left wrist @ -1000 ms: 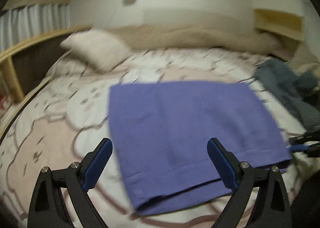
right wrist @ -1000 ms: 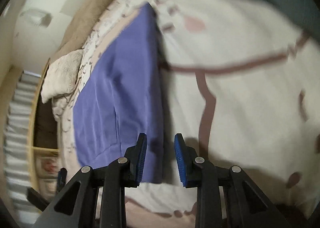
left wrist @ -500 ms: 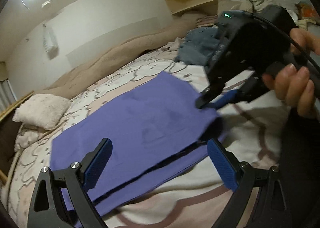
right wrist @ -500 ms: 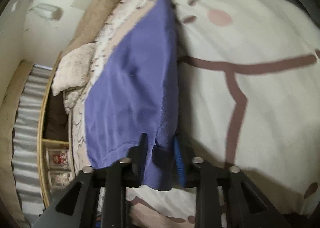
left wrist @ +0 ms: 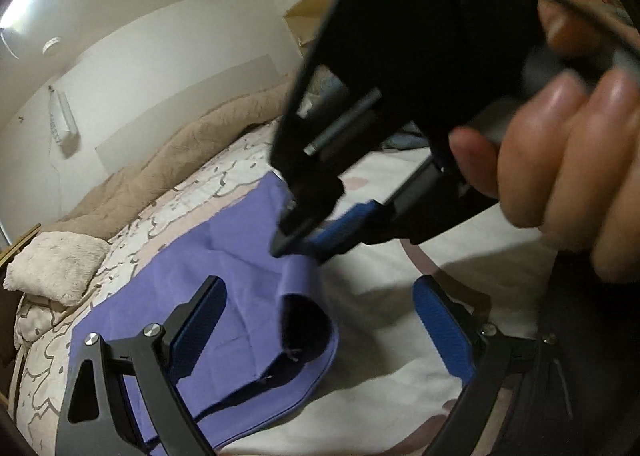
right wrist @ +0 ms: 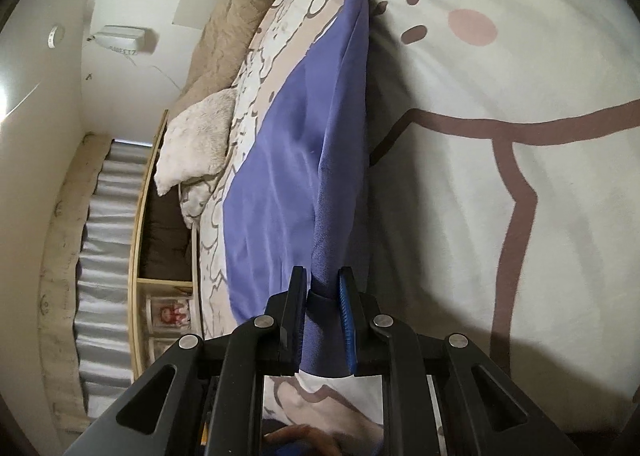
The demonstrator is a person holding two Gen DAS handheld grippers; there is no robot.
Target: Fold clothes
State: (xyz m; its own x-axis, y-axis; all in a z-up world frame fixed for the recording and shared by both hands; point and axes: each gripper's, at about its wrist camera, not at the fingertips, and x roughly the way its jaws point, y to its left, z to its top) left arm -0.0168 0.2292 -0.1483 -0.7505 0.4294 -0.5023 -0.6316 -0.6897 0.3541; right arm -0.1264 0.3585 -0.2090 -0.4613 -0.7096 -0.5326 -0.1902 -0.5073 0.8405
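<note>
The right gripper (right wrist: 323, 288) has just been closing and now pinches a raised edge of the flat purple cloth garment (right wrist: 280, 176) on the cream patterned bedspread (right wrist: 520, 56). A hand (left wrist: 560, 160) holds it angled down. The left gripper (left wrist: 320, 320) hovers wide open, holding nothing, over the garment's near corner

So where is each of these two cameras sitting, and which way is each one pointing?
Left wrist view: sits on the left gripper, looking along its open fingers over the purple garment on the bed; the right gripper and the hand holding it show close by.
Right wrist view: sits on the right gripper, looking along the garment's lifted edge, pinched between its fingers; only those fingers show.
Shared: the garment, bedspread, fluffy pillow and tan blanket.
</note>
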